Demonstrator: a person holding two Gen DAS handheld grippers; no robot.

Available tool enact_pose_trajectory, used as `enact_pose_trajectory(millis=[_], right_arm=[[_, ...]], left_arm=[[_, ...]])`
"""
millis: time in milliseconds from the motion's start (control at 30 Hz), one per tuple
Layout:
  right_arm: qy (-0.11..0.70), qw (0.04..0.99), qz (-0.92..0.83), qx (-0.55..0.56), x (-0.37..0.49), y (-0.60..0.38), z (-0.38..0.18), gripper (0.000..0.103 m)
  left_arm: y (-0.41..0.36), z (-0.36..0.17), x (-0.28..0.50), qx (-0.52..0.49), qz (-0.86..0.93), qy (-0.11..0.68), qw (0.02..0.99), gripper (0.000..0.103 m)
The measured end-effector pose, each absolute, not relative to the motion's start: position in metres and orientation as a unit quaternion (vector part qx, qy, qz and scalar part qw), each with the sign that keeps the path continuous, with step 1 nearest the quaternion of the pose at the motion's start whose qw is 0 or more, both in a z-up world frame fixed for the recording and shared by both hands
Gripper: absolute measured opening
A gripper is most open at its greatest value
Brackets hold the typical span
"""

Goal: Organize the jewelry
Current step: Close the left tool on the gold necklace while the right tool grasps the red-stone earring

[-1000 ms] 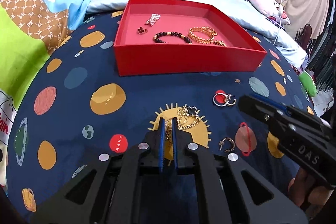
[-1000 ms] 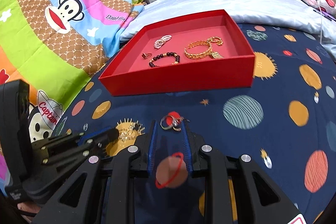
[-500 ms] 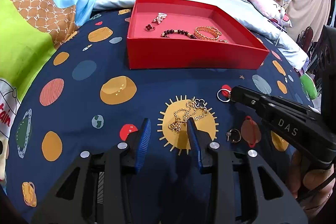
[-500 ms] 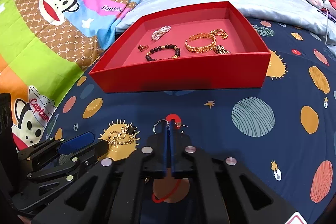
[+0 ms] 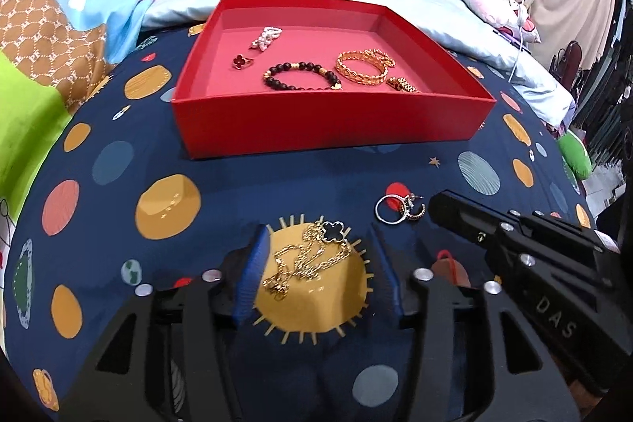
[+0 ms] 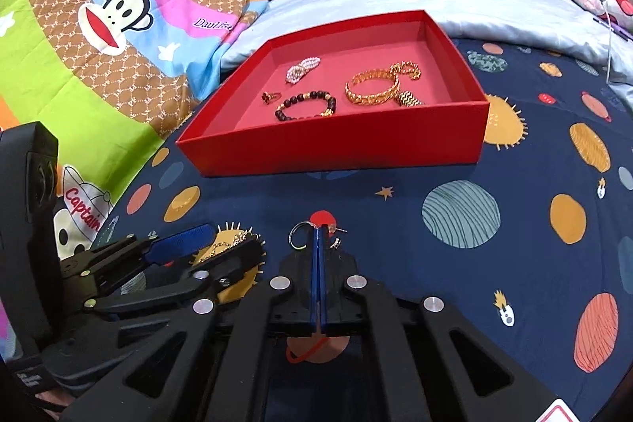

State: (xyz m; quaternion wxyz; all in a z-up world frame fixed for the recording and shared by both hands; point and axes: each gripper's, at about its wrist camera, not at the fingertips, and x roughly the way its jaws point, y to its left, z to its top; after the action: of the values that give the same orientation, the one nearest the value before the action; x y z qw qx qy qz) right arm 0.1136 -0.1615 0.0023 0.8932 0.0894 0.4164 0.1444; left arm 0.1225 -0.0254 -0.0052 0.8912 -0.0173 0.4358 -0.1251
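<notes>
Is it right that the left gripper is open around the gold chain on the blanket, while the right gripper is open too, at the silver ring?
Not quite. The right gripper is shut, its blue pads pressed together at the silver ring; the right wrist view shows this. The left gripper is indeed open around the gold chain on the blanket.

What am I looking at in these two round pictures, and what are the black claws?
Each picture comes from a fisheye camera on a hand-held two-finger gripper, looking along its fingers. No robot: a person holds one in each hand. The left gripper is open, straddling a gold chain necklace on the planet-print bedspread. The right gripper is shut at a silver ring and small earrings; whether it actually grips them is unclear. Behind sits a red box already holding bracelets and a ring.
</notes>
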Motion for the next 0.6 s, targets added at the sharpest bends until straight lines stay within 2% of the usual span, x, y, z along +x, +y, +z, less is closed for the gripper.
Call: enact_pose_trajectory(millis=[100,167,267,367,400,467,600], right_arm=[[0.418,0.893,0.142,0.091,0.113,-0.163,0.001,0.007],[0.421,0.890,0.145,0.094,0.113,-0.162,-0.001,0.007],[0.422,0.889,0.149,0.090,0.113,-0.159,-0.001,0.008],[0.422,0.890,0.151,0.082,0.114,-0.153,0.000,0.016],[0.423,0.890,0.151,0.080,0.115,-0.152,0.000,0.020],[0.426,0.889,0.150,0.074,0.118,-0.148,-0.001,0.022],[0.433,0.887,0.148,0.071,0.122,-0.146,-0.006,0.022]], left_arm=[[-0.031,-0.007,0.122,0.008,-0.118,0.432,0.894,0.048],[-0.035,-0.008,0.120,0.034,-0.104,0.427,0.897,0.038],[-0.031,-0.008,0.117,0.039,-0.100,0.425,0.899,0.030],[-0.020,-0.008,0.117,0.029,-0.092,0.425,0.900,0.017],[-0.018,-0.008,0.116,0.027,-0.090,0.425,0.900,0.016],[-0.011,-0.008,0.114,0.020,-0.084,0.425,0.901,0.012],[0.000,-0.008,0.110,0.005,-0.078,0.425,0.902,0.011]])
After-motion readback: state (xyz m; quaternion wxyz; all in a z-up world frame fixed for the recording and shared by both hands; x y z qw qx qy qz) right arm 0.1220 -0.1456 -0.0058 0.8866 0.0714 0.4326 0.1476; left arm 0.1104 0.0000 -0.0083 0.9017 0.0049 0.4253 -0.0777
